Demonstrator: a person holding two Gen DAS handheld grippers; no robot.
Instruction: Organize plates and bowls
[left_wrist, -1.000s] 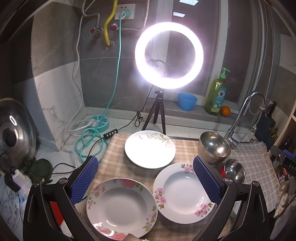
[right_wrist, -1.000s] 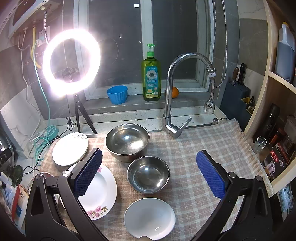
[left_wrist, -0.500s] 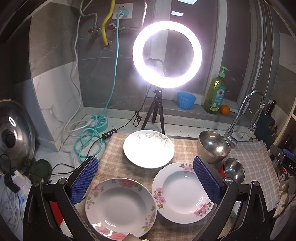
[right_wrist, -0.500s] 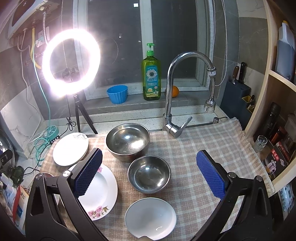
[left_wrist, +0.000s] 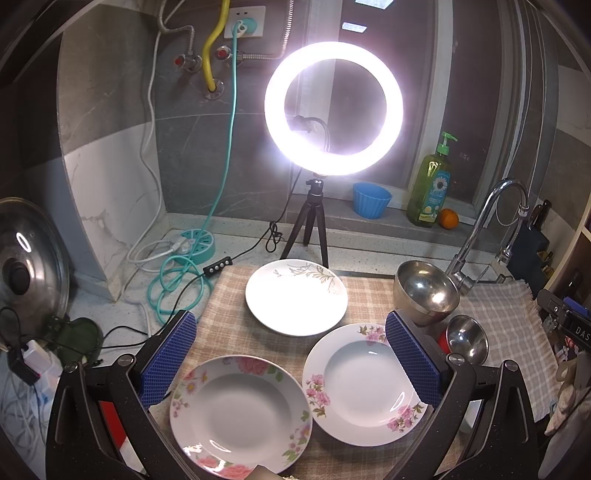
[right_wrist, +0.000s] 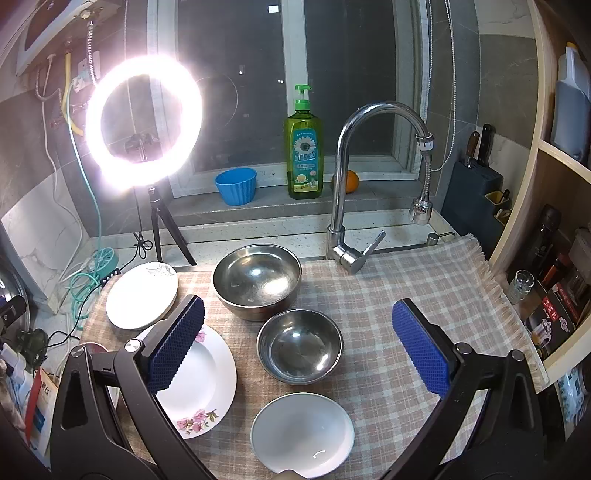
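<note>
Below and between the wide-open jaws of the left gripper (left_wrist: 290, 365) lay two flowered plates (left_wrist: 240, 413), side by side on the checked cloth (left_wrist: 229, 295), a third plate (left_wrist: 295, 295) ahead. The right gripper (right_wrist: 297, 345), equally wide and empty, framed the small steel bowl (right_wrist: 299, 345), the large bowl (right_wrist: 257, 280) beyond it and the white bowl (right_wrist: 302, 434) nearest. Each gripper looked best placed for its own group.

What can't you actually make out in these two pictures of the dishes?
- Red object, left wrist view: mostly hidden between the small steel bowl and the left gripper's jaw; unidentifiable.
- Near floral plate, left wrist view: front rim cut off by the bottom edge.
- Pink-flowered plate, right wrist view: left side hidden behind the right gripper's jaw.
- Soap bottle label, right wrist view: text too small.
</note>
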